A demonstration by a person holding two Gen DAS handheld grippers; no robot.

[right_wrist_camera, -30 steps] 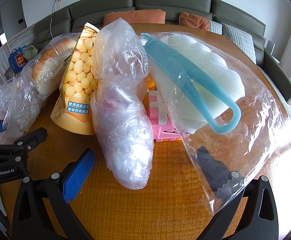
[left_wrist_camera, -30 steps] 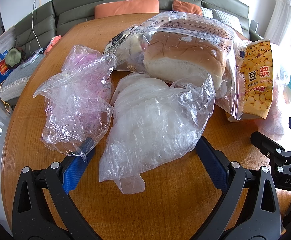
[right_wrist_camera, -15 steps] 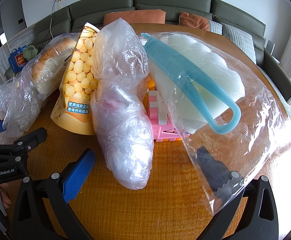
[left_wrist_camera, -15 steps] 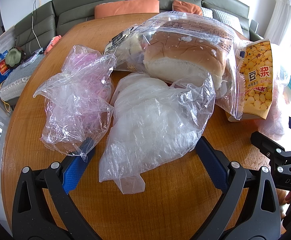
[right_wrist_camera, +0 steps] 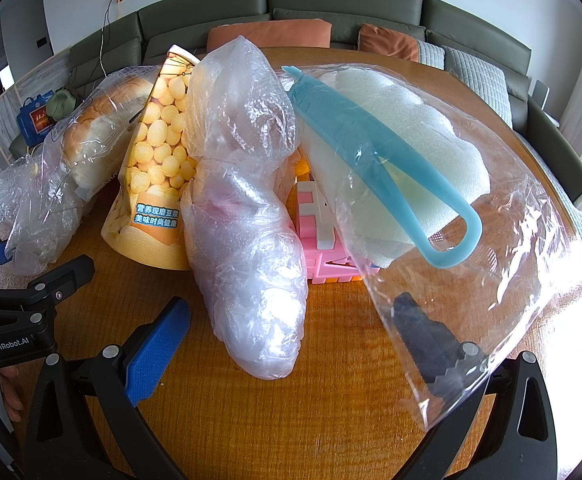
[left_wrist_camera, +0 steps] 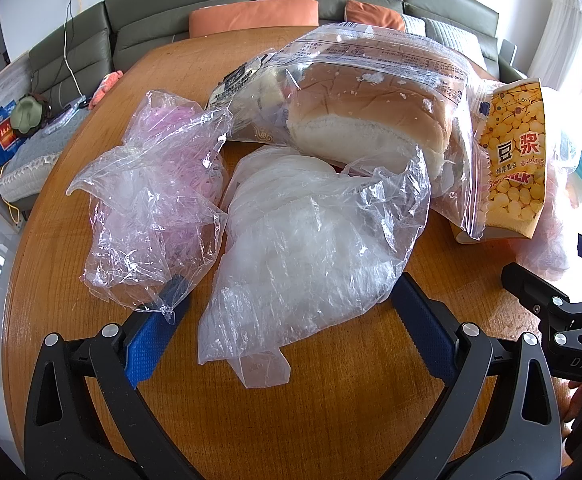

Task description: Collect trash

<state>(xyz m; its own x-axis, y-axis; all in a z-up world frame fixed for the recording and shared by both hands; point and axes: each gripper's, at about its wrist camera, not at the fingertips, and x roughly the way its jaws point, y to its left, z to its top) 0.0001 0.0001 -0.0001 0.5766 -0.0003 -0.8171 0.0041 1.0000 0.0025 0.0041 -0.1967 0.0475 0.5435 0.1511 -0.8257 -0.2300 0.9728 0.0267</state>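
Left gripper [left_wrist_camera: 287, 320]: fingers spread wide, holding nothing, straddling the white crumpled bag [left_wrist_camera: 311, 248] at 12 o'clock. Right gripper [right_wrist_camera: 291, 340]: likewise wide, empty, facing the bubble-wrap bundle [right_wrist_camera: 247, 248]. Close on bunched film, not contents. Bare desk [left_wrist_camera: 331, 420] lies at 6 o'clock.

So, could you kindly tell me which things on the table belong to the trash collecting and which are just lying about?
Trash to collect:
crumpled clear bag
pinkish bag
bubble-wrap bundle
soy milk pouch
bread bag, probably

Just lying about:
sofa
orange cushions
blue shopping bag
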